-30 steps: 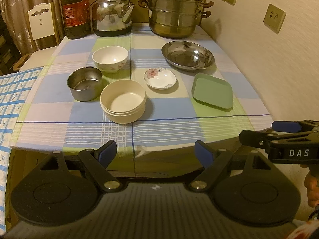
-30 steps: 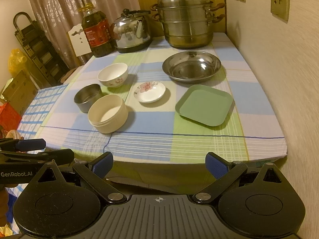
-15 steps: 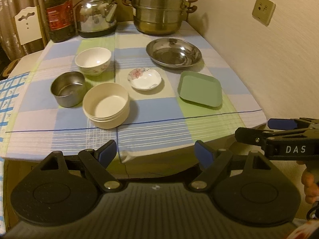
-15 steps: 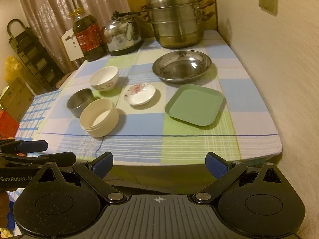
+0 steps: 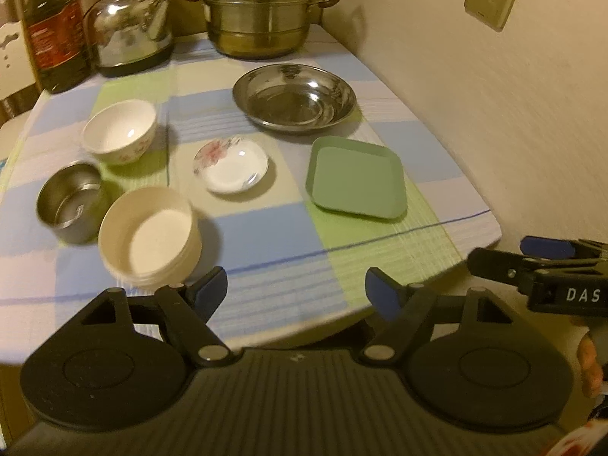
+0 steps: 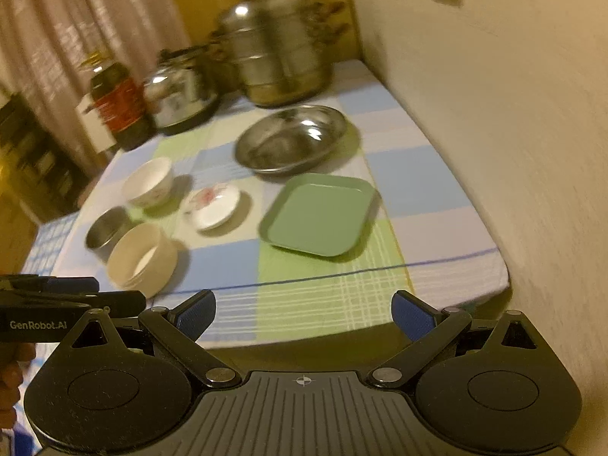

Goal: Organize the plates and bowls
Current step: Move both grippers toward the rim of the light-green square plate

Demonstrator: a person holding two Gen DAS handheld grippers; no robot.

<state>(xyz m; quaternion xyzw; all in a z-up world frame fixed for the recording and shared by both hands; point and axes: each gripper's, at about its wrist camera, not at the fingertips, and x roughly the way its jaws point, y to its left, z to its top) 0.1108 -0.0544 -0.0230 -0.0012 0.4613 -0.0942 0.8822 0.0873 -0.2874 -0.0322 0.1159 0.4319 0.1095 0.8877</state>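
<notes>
Approaching the near edge of the table (image 5: 266, 304), both claws are being carried empty; the left gripper (image 5: 296, 290) is spread, its jaws having just been closing a little with nothing between them; the right gripper (image 6: 304, 309) is spread wide. Nothing is yet being stacked: the cream bowl (image 5: 150, 231), steel cup (image 5: 70, 201) and white bowl (image 5: 119, 131) are being left apart at the left; the flowered saucer (image 5: 231, 165), green plate (image 5: 357, 176) and steel dish (image 5: 294, 97) are lying separately toward the right; all sorting is judged outstanding.
</notes>
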